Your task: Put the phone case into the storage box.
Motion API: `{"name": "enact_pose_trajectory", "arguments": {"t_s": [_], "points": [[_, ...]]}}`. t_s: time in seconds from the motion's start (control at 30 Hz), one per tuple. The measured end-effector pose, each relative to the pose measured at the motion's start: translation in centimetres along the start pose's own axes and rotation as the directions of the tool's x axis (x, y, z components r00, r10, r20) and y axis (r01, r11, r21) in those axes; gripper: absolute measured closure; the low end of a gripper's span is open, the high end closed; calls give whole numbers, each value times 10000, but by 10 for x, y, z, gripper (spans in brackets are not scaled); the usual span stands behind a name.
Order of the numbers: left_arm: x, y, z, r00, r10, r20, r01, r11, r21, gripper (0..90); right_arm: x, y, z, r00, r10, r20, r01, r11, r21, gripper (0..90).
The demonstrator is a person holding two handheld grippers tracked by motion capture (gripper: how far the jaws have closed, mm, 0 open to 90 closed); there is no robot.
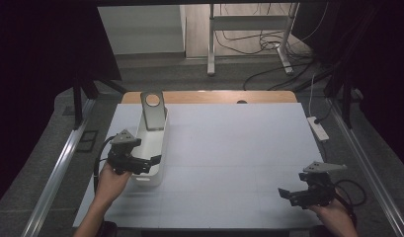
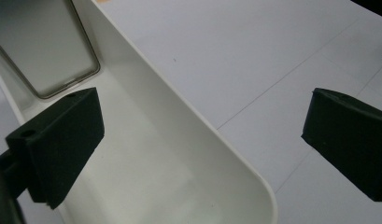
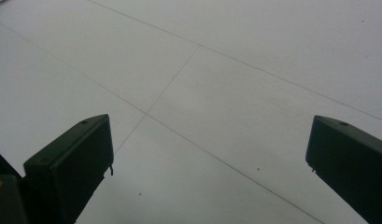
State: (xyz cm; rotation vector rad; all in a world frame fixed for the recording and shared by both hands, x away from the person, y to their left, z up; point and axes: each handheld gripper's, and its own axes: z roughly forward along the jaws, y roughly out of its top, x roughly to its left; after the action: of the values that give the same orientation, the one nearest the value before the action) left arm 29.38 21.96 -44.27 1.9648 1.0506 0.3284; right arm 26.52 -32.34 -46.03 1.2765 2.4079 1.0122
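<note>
At the left side of the pale grey worktop [image 1: 229, 148], a long white plastic bin with rounded corners [image 1: 155, 148] is found, with its long axis running away from the person toward the far wooden edge. A flat grey metal plate with a round hole near its top [image 1: 153, 109] is leaned up out of the far end of that bin. The left tongs [image 1: 142, 165] are held right at the bin's near end, jaws spread wide, and nothing is pinched yet.

The relation that matters: in the left gripper view the bin's right-hand wall [image 2: 198, 126] is seen running between the two black jaws, one jaw sitting over the inside of the bin and the other out over the bare worktop. So the rim is straddled, and a squeeze would probably land on that wall, though whether the jaws are low enough can't be told for sure.

The right tongs [image 1: 288, 193] are parked well apart, near the right front corner, also spread open with nothing between them. The left hand is clearly the nearer one.

View differences: the straddle of the wall is made plain by the left gripper view, while the high view is what gives the bin's full length and the plate's tilt. The right gripper view is looking at plain worktop [image 3: 226, 70] with faint seam lines.
</note>
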Motion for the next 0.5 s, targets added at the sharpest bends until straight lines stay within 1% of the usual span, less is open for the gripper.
{"name": "enact_pose_trajectory", "arguments": {"t_s": [0.5], "points": [[-5,-10,-13,9999,-42,-105,41,10000,-85,0,0,0,0,10000,-46,2,46,10000,34,10]]}}
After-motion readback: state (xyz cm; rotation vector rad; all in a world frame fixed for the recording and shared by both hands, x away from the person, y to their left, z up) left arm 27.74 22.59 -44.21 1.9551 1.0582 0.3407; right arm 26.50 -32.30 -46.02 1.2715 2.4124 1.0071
